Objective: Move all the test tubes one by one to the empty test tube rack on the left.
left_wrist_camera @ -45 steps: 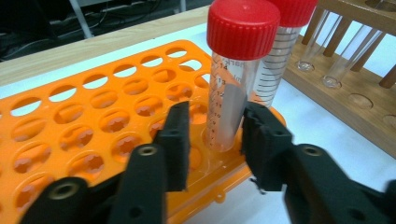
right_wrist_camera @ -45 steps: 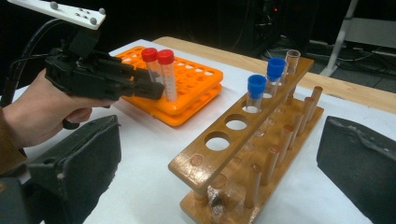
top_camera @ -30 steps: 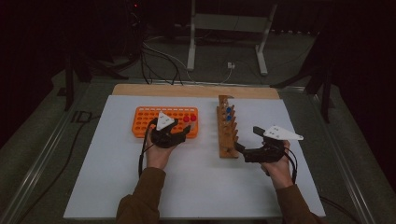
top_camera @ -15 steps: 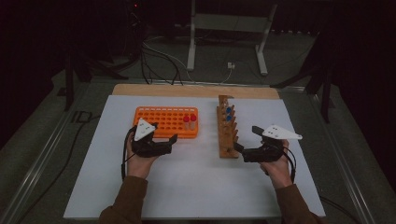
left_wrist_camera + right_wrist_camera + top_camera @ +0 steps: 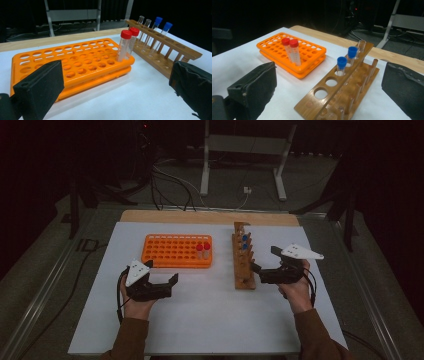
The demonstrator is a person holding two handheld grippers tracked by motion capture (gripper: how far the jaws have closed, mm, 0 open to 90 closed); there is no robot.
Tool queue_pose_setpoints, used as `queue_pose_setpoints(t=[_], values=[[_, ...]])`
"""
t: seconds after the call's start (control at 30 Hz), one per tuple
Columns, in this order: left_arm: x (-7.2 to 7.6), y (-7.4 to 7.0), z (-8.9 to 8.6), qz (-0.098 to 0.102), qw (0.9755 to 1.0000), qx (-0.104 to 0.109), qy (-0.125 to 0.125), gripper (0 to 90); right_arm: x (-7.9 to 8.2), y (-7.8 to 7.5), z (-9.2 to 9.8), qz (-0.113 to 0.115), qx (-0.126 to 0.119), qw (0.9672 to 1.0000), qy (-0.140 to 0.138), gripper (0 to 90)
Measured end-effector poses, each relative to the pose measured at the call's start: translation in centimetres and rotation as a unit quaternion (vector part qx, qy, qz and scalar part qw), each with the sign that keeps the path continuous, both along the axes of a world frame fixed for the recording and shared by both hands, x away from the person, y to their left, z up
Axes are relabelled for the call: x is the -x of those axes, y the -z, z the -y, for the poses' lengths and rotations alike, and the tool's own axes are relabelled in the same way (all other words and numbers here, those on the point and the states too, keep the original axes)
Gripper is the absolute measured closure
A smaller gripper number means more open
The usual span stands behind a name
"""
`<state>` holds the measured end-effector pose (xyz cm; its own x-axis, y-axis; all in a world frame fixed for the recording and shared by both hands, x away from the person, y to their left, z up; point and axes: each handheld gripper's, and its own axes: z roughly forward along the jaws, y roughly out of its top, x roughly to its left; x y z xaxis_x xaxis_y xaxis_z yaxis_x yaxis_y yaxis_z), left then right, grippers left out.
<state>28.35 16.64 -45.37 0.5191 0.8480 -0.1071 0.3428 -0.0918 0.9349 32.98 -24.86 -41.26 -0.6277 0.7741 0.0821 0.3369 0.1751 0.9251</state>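
Note:
An orange tube rack (image 5: 170,251) (image 5: 75,62) (image 5: 312,53) lies on the white sheet with two red-capped tubes (image 5: 202,249) (image 5: 127,45) (image 5: 292,51) upright at its right end. To its right a wooden rack (image 5: 243,265) (image 5: 170,47) (image 5: 337,92) holds two blue-capped tubes (image 5: 244,242) (image 5: 160,27) (image 5: 347,58) and two uncapped ones farther back. My left gripper (image 5: 162,270) (image 5: 113,75) sits off the orange rack's near left corner; its jaws have just been opening and stand wide with nothing between them. My right gripper (image 5: 263,258) (image 5: 329,75) is open beside the wooden rack's near end.
The white sheet (image 5: 210,320) covers most of the table, with a strip of wooden board (image 5: 200,216) along its far edge. Behind the table stand a metal frame's legs (image 5: 205,170) and loose cables (image 5: 170,180) on the floor. Metal rails run along both table sides.
My left gripper has drawn back from the orange rack toward the near left of the table, and its jaws have spread wider. The right gripper has stayed by the wooden rack.

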Motion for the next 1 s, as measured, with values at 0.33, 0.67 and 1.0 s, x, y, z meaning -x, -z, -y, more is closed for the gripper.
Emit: queue_pose_setpoints(t=[0.33,0.67,1.0], values=[[-0.2,0.6,0.4,-0.005,1.0000,-0.006,-0.006,0.4,-2.7,-0.2,-1.0,0.001,0.019,0.9996,0.020,0.6],[-0.6,1.4,1.0,-0.016,0.9998,-0.012,-0.005,0.5,-5.5,1.2,-2.2,-0.030,0.038,0.9985,0.025,10.1],[-0.6,1.4,1.3,-0.016,0.9997,-0.019,-0.003,0.5,-6.8,3.3,-3.9,-0.050,0.072,0.9958,0.027,53.9]])
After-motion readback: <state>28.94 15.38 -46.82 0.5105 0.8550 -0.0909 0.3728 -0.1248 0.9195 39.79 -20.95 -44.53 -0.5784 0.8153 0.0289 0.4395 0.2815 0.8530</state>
